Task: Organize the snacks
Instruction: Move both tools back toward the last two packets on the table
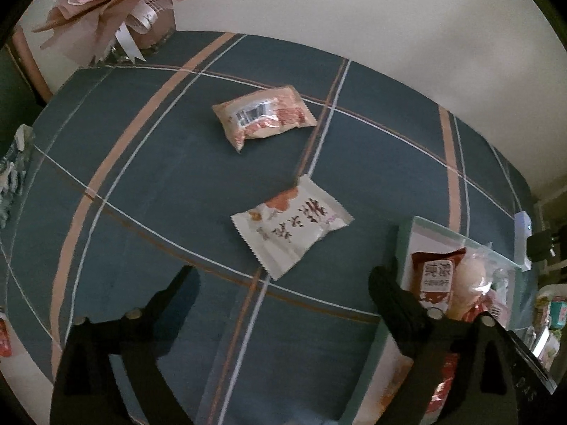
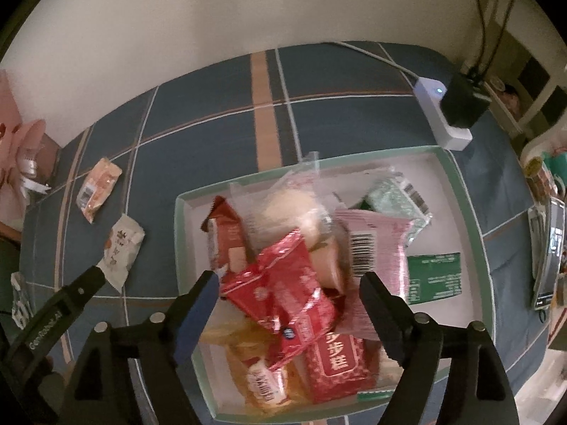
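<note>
Snacks first, from the left: two packets lie loose on the cloth, a pink-orange packet with its barcode facing up, and nearer the camera a white packet printed with dark characters and an orange patch, well apart from each other. Left gripper hangs above the cloth just short of the white packet, fingers spread wide, nothing between them. Over to the right, the pale green tray is heaped with wrappers: shiny red ones, a pink one with a barcode, a green one and a clear bag among them, too jumbled to count. Right gripper hovers over that heap, jaws apart and empty. Underneath, a dark blue tablecloth with tan and white stripes; behind, a plain pale wall; a pink wrapped bouquet sits in the far left corner.
</note>
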Motion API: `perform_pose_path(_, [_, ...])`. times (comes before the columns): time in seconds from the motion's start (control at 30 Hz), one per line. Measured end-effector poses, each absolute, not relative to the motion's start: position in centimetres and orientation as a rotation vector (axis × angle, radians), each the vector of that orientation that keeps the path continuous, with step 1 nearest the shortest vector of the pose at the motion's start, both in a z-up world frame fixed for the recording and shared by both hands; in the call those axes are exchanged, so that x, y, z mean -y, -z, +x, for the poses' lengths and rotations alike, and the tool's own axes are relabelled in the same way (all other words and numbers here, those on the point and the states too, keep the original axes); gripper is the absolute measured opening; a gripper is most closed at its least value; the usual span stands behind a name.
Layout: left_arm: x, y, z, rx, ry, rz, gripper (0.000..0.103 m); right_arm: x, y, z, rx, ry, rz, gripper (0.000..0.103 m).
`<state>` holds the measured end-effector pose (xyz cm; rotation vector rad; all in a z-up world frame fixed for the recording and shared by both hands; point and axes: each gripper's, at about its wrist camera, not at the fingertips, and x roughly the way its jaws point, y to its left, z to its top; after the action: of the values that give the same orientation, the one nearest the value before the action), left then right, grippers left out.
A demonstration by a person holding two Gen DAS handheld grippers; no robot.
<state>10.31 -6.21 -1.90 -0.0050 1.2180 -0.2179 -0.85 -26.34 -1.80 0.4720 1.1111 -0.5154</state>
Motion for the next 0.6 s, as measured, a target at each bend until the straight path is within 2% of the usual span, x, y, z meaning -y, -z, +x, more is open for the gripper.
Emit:
perform_pose_path(0.13, [5.3, 1.7, 10.9, -1.204, 0.192, 0.003, 0.100, 25.0, 1.8, 0.2, -1.115, 0.505, 0.447, 0.092])
perform_pose_path(0.23, [4.3, 1.6, 11.4, -1.190, 0.160, 0.009, 0.100, 24.0, 1.8, 0.9, -1.108, 0.492, 0.438, 0.103])
perform_pose_path(0.6, [-0.4, 1.6, 14.3, -1.170, 0.058, 0.005, 0.100, 19.6, 1.9, 4.4, -1.088, 0.424, 0.408, 0.103])
